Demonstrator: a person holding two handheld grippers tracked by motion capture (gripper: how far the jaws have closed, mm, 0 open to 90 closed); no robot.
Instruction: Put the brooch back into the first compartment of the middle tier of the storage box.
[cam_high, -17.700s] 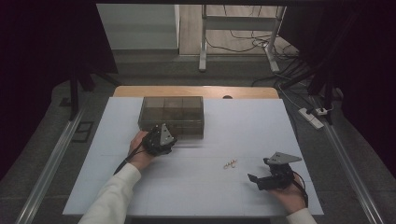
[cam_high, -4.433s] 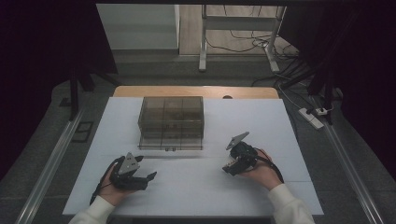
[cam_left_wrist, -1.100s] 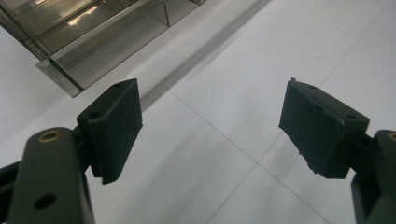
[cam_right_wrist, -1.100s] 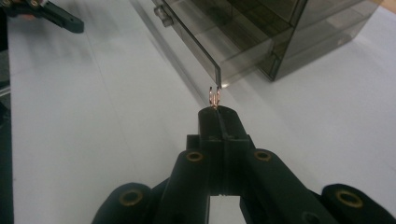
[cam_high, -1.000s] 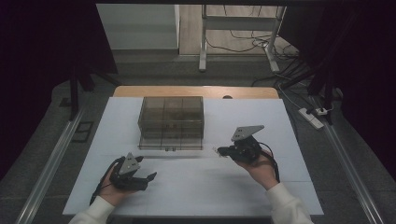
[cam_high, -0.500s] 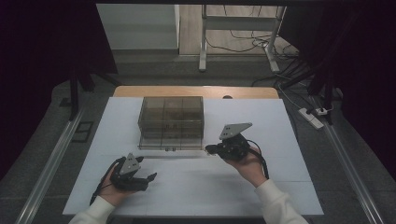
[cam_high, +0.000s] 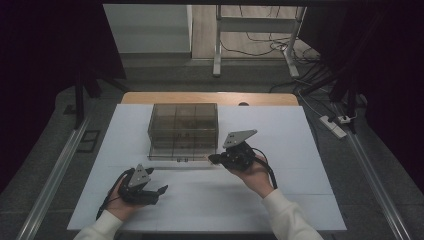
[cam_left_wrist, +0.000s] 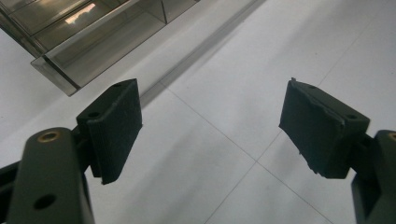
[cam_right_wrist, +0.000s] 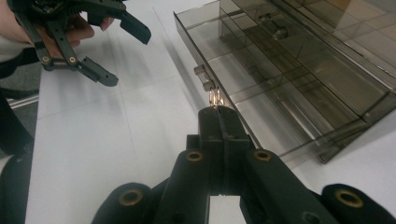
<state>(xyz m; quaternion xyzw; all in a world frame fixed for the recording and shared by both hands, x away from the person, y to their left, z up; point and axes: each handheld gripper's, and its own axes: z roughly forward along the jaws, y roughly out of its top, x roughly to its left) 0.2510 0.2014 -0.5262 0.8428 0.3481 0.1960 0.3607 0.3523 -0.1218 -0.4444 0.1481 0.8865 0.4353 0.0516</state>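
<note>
Small shiny metal piece (cam_right_wrist: 215, 99), too small to tell exactly what kind, pinched at the very tips of the right gripper (cam_right_wrist: 219, 116), with both jaws pressed together on it. Held just above the front wall of the pulled-out drawer (cam_right_wrist: 261, 93), close beside the small clear handle (cam_right_wrist: 205, 78) of that drawer, not yet inside any compartment. Seen from the high view as the right gripper (cam_high: 214, 159) pointing left toward the lowest drawer (cam_high: 180, 156) of a smoky transparent box (cam_high: 183, 125) near the far middle of the white table (cam_high: 280, 130). Divided by thin walls into several long compartments, with bare tinted floor showing in those nearest to the tips. Higher in the box, closed drawers with similar small handles; contents there not possible to judge through the dark plastic. Lower left on the table, the left gripper (cam_high: 161, 190) resting in the person's hand, well apart from the box, jaws spread wide with nothing between the pads (cam_left_wrist: 114, 126). A corner of the open drawer (cam_left_wrist: 93, 56) visible beyond those pads in the left gripper view.
</note>
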